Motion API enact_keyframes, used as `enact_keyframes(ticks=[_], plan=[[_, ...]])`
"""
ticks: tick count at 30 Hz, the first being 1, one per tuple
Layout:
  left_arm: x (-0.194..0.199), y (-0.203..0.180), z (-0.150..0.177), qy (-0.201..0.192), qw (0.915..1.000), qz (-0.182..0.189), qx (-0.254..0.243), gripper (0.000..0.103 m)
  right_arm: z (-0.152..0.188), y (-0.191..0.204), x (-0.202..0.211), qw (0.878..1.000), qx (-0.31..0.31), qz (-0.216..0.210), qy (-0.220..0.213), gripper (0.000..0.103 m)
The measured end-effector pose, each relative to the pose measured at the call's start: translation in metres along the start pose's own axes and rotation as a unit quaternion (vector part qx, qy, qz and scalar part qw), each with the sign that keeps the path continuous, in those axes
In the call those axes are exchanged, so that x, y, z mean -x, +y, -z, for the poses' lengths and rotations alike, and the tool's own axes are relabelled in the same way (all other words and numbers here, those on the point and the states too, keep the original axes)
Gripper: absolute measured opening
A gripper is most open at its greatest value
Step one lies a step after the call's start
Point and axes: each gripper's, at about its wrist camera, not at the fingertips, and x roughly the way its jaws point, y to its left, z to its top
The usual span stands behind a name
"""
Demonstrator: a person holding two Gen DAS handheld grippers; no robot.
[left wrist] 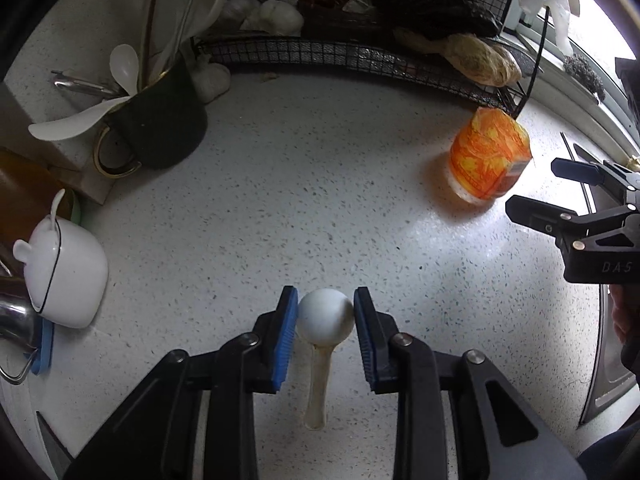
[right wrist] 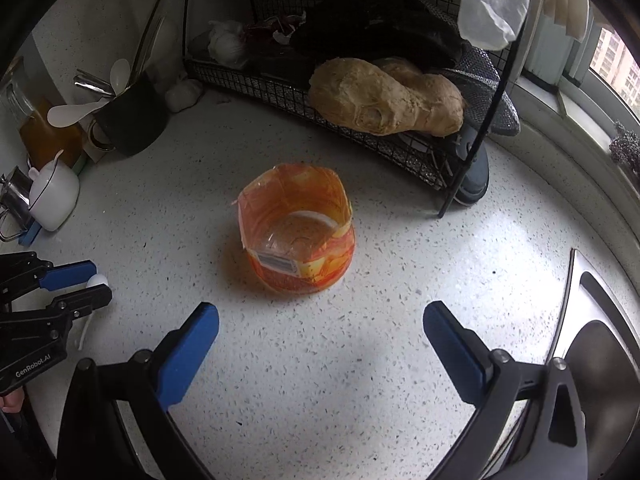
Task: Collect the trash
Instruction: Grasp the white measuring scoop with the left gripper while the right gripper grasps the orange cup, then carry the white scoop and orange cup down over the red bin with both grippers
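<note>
A white plastic spoon [left wrist: 325,320] lies on the speckled counter [left wrist: 320,200], its bowl between my left gripper's [left wrist: 325,305] blue pads. The pads [left wrist: 289,322] touch or nearly touch the bowl on both sides; the handle runs back under the gripper. An orange cut-off plastic cup [right wrist: 297,236] stands upright and empty in the middle of the right wrist view; it also shows in the left wrist view [left wrist: 490,156]. My right gripper [right wrist: 320,334] is wide open and empty, a short way in front of the cup. The left gripper [right wrist: 94,278] with the spoon shows at the left of the right wrist view.
A black wire rack [right wrist: 360,96] with ginger [right wrist: 384,96] and garlic stands at the back. A dark mug of utensils [left wrist: 160,120], a white lidded pot [left wrist: 68,276] and a steel pitcher [left wrist: 16,320] stand at the left. A sink [right wrist: 600,340] lies at the right.
</note>
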Motion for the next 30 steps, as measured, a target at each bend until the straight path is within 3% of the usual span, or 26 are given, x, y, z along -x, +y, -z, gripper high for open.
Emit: enact_keyframes(ticks=[12, 13, 15, 17, 30], plan=[[-0.006, 0.026, 0.001, -0.006, 0.9988, -0.018, 0.045, 0.027, -0.036, 0.02, -0.038, 0.999, 0.041, -0.016, -0.005, 0.101], [-0.006, 0.029, 0.003, -0.005, 0.9988, -0.02, 0.044, 0.027, -0.037, 0.021, -0.041, 0.999, 0.039, -0.022, -0.003, 0.097], [-0.009, 0.027, 0.004, -0.002, 0.9987, -0.026, 0.043, 0.027, -0.041, 0.022, -0.048, 0.999, 0.029, -0.031, 0.007, 0.068], [-0.009, 0.027, 0.007, 0.0, 0.998, -0.036, 0.052, 0.027, -0.042, 0.026, -0.049, 0.999, 0.03, -0.033, 0.01, 0.065], [0.056, -0.003, 0.047, -0.045, 0.9942, -0.063, 0.075, 0.027, 0.014, 0.066, 0.045, 0.99, 0.101, -0.085, -0.048, 0.065]])
